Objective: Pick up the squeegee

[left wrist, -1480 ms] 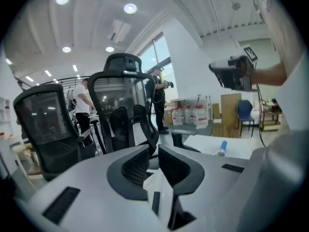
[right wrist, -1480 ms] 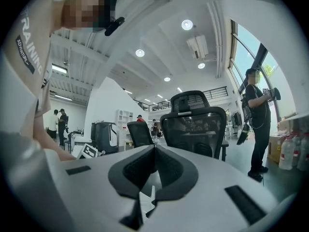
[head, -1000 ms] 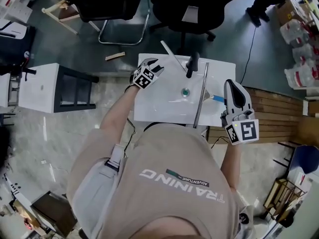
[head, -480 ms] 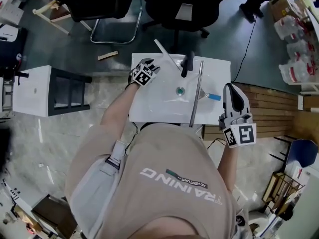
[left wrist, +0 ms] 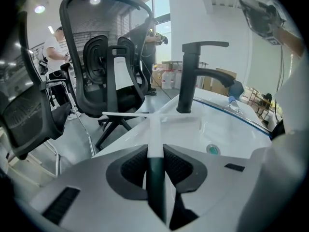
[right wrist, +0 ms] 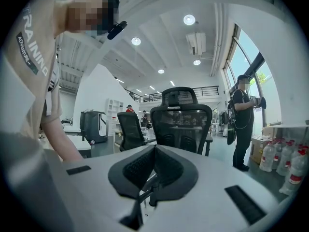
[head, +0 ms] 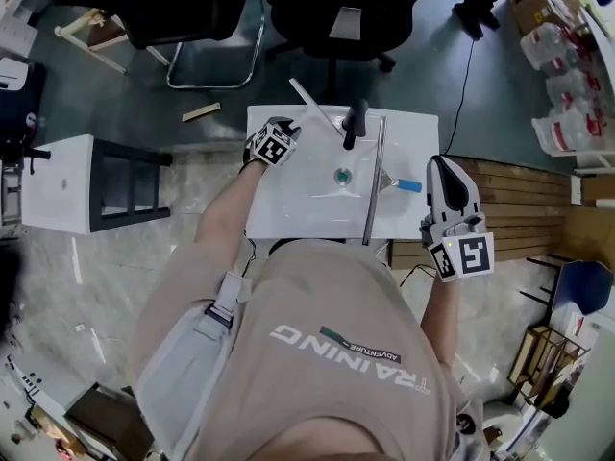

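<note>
A white T-shaped squeegee (head: 310, 105) lies on the back left rim of a white sink (head: 288, 209). In the left gripper view its handle (left wrist: 154, 134) runs straight between the jaws and its crossbar (left wrist: 130, 115) lies ahead. My left gripper (head: 288, 129) (left wrist: 155, 150) has just been closing, and its pads press on that handle. The right gripper (head: 444, 166) (right wrist: 154, 152) hovers off the sink's right edge, shut, with nothing in it.
A black faucet (head: 354, 123) (left wrist: 192, 76) stands at the sink's back, with the drain (head: 342, 175) below it. A long metal-bladed tool with a blue handle (head: 408, 185) lies across the basin. Black office chairs (head: 336, 8) stand behind, a white side table (head: 58, 181) at left, wooden slats (head: 519, 209) at right.
My left gripper has come down onto the squeegee's handle by the sink's back left corner and closed on it. The right gripper has kept its place.
</note>
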A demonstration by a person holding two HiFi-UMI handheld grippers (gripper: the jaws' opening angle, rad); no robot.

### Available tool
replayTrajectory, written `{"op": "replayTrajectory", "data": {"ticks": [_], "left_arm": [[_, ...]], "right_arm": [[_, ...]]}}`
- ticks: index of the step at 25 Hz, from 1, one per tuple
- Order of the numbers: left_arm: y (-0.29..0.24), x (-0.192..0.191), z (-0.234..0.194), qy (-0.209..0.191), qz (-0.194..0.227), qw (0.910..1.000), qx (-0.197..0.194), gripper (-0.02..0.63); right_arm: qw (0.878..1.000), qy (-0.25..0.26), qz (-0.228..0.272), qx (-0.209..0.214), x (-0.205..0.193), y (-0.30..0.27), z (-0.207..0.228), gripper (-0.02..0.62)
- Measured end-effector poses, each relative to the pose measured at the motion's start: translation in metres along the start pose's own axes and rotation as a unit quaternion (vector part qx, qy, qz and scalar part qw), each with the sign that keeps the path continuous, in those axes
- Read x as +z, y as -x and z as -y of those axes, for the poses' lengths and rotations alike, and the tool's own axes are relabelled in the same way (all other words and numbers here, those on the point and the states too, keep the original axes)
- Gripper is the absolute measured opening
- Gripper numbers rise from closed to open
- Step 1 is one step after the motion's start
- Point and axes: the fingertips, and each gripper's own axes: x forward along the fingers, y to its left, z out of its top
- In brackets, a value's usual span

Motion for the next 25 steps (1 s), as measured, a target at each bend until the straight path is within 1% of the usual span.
{"op": "replayTrajectory", "data": {"ticks": [3, 7, 10, 12, 14, 16, 18, 20, 23, 25], "left_arm": [[0.000, 0.001, -0.002, 0.005, 0.003, 1.0000, -0.002, 0.097], [0.014, 0.015, -0.002, 0.013, 0.027, 0.9995, 0.008, 0.097], [0.033, 0.037, -0.001, 0.017, 0.052, 0.9982, 0.023, 0.098], [0.048, 0.055, -0.002, 0.015, 0.069, 0.9968, 0.038, 0.097], [0.066, 0.069, -0.006, -0.003, 0.068, 0.9958, 0.062, 0.098], [0.081, 0.079, -0.008, -0.039, 0.056, 0.9938, 0.088, 0.098], [0.091, 0.083, -0.009, -0.064, 0.045, 0.9915, 0.104, 0.098], [0.099, 0.081, -0.012, -0.065, 0.041, 0.9908, 0.112, 0.097], [0.114, 0.078, -0.017, -0.051, 0.046, 0.9901, 0.123, 0.097], [0.128, 0.079, -0.018, -0.040, 0.056, 0.9892, 0.129, 0.097]], "right_arm": [[1.000, 0.002, 0.001, 0.006, 0.001, -0.004, -0.002, 0.032], [1.000, 0.011, 0.003, 0.016, 0.000, -0.010, -0.004, 0.032], [0.999, 0.029, -0.002, 0.024, -0.001, -0.016, -0.007, 0.032], [0.999, 0.031, 0.000, 0.033, 0.001, -0.022, -0.010, 0.032], [0.999, 0.029, 0.006, 0.043, 0.003, -0.029, -0.014, 0.032], [0.998, 0.028, 0.014, 0.054, 0.006, -0.035, -0.016, 0.032], [0.997, 0.026, 0.023, 0.063, 0.009, -0.037, -0.020, 0.032], [0.997, 0.025, 0.030, 0.074, 0.013, -0.038, -0.023, 0.032], [0.995, 0.024, 0.038, 0.087, 0.017, -0.038, -0.028, 0.032], [0.994, 0.023, 0.044, 0.094, 0.018, -0.038, -0.030, 0.032]]}}
